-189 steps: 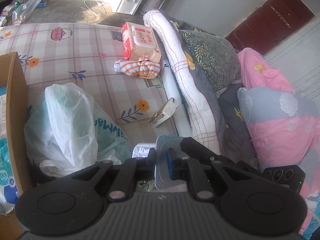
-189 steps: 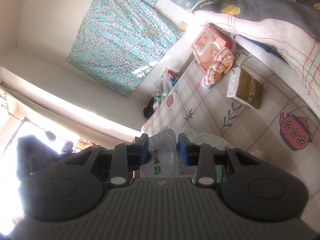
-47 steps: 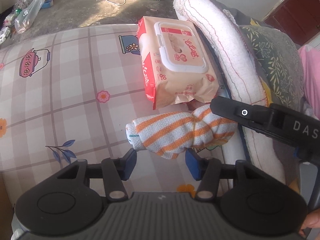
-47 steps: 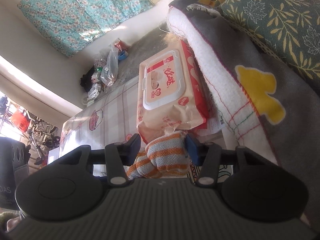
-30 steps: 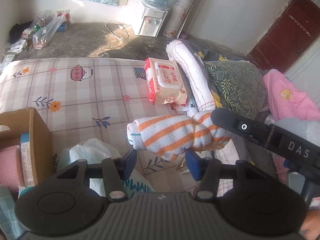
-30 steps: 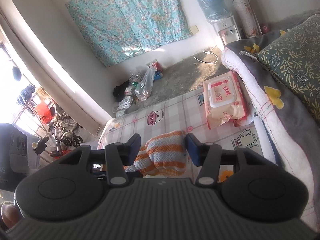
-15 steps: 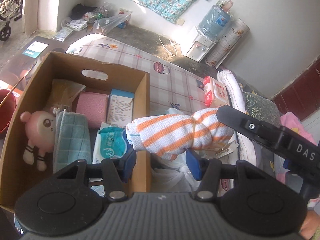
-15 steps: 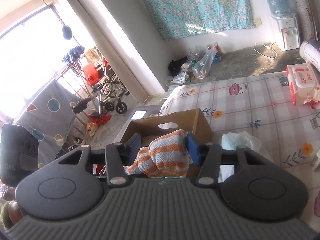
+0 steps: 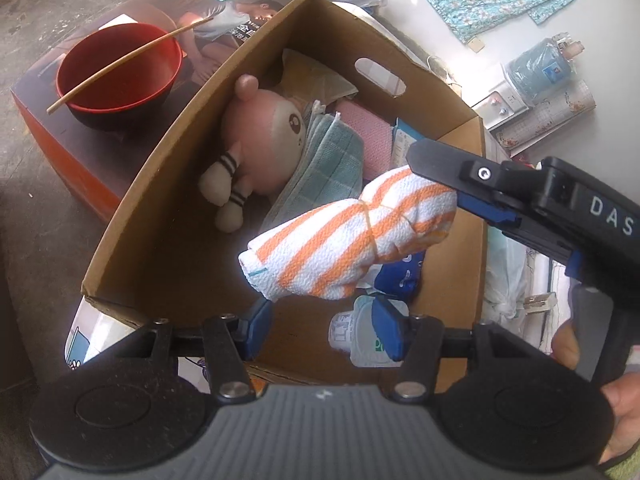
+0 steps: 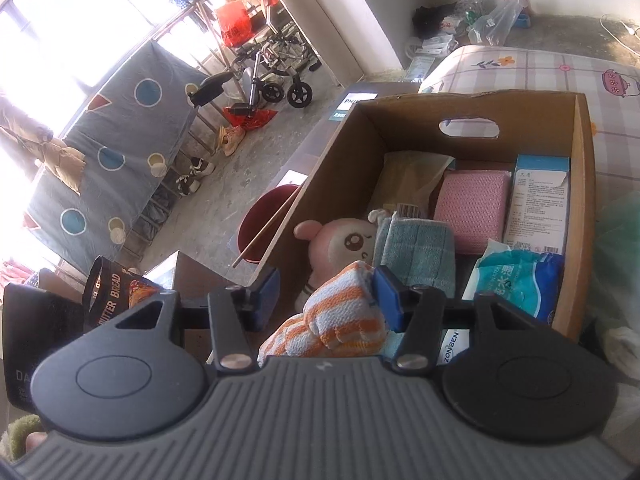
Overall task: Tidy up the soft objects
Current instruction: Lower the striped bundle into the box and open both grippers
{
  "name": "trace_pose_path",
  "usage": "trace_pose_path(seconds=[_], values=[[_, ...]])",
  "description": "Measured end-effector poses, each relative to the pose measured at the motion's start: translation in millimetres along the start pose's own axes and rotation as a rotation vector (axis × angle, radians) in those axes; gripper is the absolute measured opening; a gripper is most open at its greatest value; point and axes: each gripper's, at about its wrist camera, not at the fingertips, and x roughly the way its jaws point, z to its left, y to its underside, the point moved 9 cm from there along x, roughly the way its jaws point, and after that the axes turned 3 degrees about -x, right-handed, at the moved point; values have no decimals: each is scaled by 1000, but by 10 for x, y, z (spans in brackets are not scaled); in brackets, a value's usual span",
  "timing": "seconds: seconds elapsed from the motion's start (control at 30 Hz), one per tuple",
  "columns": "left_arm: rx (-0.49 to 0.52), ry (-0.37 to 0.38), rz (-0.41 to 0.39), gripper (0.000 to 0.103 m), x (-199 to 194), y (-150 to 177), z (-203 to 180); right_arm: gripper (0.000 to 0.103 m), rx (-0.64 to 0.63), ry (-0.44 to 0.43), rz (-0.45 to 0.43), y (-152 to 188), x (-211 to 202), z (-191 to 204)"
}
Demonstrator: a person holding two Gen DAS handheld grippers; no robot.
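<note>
Above the cardboard box (image 9: 152, 196), near its front wall, we hold the striped towel roll (image 9: 344, 248): right hand-held gripper (image 10: 326, 298) clenched on one end, left hand-held gripper (image 9: 322, 330) spread beneath, not touching. Bare box floor lies below, beside the pink plush (image 9: 264, 136).

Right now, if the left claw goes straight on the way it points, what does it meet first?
Probably the orange-and-white striped rolled towel hanging just ahead of the left claw; beyond it, the brown cardboard box. Depth is unclear.
</note>
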Motion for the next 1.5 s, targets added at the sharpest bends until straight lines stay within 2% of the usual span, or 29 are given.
trace_pose_path(seconds=[0.17,0.3,0.53,0.7,0.77,1.0,1.17,1.37,1.5], values=[[-28,-8,61,62,183,68,150,52,61,-9,95,5,565,-208],[-17,8,69,69,168,65,146,52,116,-22,142,41,923,-371],[-21,22,67,70,126,33,187,52,240,-89,190,79,1206,-520],[-13,45,55,74,74,31,149,53,293,-110,197,69,1317,-508],[-6,61,32,76,20,4,113,53,323,-141,197,40,1350,-508],[14,78,-50,79,-148,-109,53,53,333,-150,179,26,1293,-510],[35,88,-86,80,-212,-144,62,53,284,-97,162,18,1121,-570],[41,87,-136,80,-305,-187,152,53,214,-1,220,190,1145,-650],[40,86,-154,80,-373,-195,219,53,246,-29,272,301,1222,-661]])
